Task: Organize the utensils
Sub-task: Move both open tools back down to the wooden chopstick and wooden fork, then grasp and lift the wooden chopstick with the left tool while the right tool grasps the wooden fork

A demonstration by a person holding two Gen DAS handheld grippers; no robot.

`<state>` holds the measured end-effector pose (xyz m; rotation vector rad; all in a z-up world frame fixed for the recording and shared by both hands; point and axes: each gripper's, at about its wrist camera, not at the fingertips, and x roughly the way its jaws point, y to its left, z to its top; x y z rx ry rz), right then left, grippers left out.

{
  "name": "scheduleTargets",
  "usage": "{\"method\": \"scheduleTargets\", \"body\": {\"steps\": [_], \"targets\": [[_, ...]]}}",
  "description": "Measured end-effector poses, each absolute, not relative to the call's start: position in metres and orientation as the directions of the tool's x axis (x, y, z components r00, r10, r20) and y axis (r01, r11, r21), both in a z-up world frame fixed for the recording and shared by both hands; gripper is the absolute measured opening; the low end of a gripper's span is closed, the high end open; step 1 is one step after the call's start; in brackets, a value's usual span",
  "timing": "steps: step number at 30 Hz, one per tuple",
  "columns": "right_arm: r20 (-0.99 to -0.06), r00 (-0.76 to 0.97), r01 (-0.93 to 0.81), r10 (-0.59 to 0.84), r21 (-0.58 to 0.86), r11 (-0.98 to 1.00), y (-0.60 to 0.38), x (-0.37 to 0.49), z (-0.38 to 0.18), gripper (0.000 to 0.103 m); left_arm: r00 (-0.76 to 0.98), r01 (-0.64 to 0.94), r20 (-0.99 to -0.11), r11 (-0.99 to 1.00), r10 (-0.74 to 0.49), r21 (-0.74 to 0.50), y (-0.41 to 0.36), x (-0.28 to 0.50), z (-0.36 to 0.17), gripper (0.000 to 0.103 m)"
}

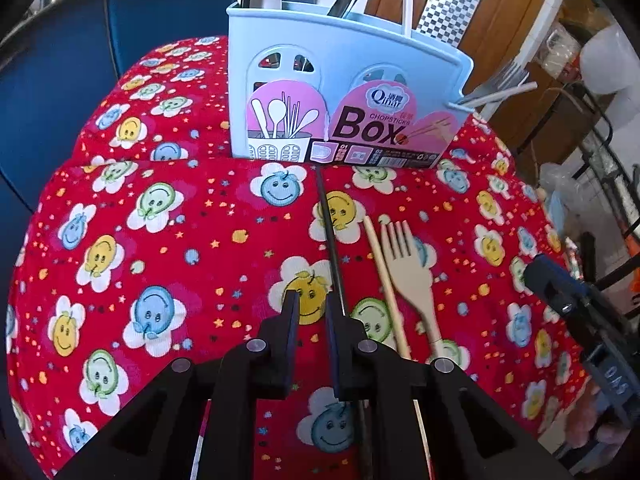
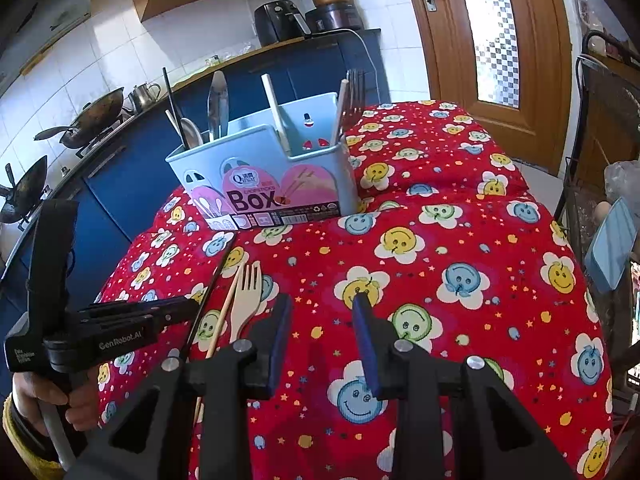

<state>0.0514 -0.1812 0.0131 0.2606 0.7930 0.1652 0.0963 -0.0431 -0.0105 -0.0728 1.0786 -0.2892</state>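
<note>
Left gripper [image 1: 312, 308]: fingers narrow, empty, beside black chopstick [image 1: 330, 236]. Right gripper [image 2: 322, 312]: fingers parted, empty. Wooden fork [image 1: 408, 264], utensil box [image 1: 340, 92] on counter.

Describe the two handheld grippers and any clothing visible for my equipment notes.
Both are matte black plastic with silver pivot pins. The right gripper has dark blue pads lining its jaws. The left gripper carries white "GenRobot.AI" lettering and small white print on its handle block. The hand holding it shows a yellow cuff.

black chopstick [image 1: 330, 236]: near end hidden under left tool [image 1: 312, 304] | box [image 1: 340, 92]: utensil tops cropped
</note>
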Motion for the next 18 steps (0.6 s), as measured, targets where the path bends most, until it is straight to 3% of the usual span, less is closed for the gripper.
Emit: {"method": "scheduleTargets", "body": {"steps": [18], "targets": [[-0.682, 0.685, -0.049, 0.255, 0.306, 0.951, -0.182, 0.051, 0.009, 0.034, 0.39, 0.238, -0.87, 0.945, -0.303, -0.223, -0.056, 0.097, -0.015, 0.012]]}}
